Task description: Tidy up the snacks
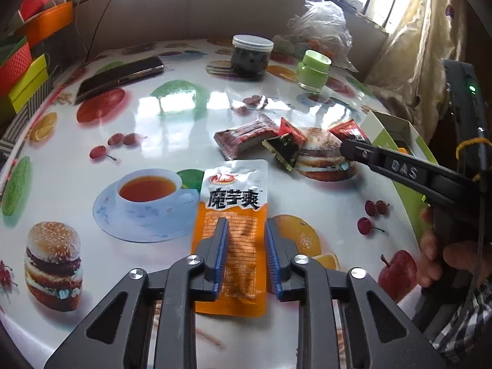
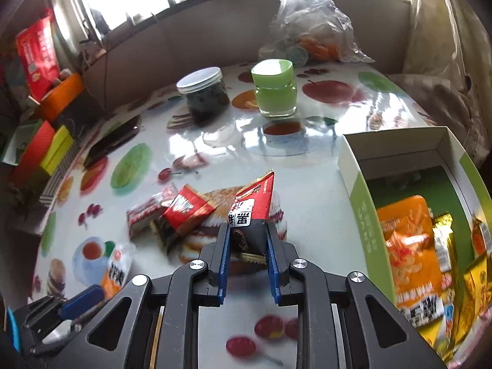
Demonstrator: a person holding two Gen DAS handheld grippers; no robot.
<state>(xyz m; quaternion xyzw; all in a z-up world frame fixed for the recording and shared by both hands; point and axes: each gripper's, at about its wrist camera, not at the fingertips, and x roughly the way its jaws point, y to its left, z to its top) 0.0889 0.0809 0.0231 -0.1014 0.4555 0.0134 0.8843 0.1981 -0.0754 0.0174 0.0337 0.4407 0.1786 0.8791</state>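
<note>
My left gripper is open, its fingers on either side of an orange and white snack pouch lying flat on the table; the pouch also shows in the right wrist view. My right gripper is shut on a red and black triangular snack packet; in the left wrist view the gripper reaches in from the right. A small pile of red wrapped snacks lies beside it, also in the right wrist view. A green and white box to the right holds several snack packets.
A dark-filled jar with a white lid, a green-lidded jar, a phone and a clear plastic bag stand on the fruit-print table. Coloured boxes stack at the left edge.
</note>
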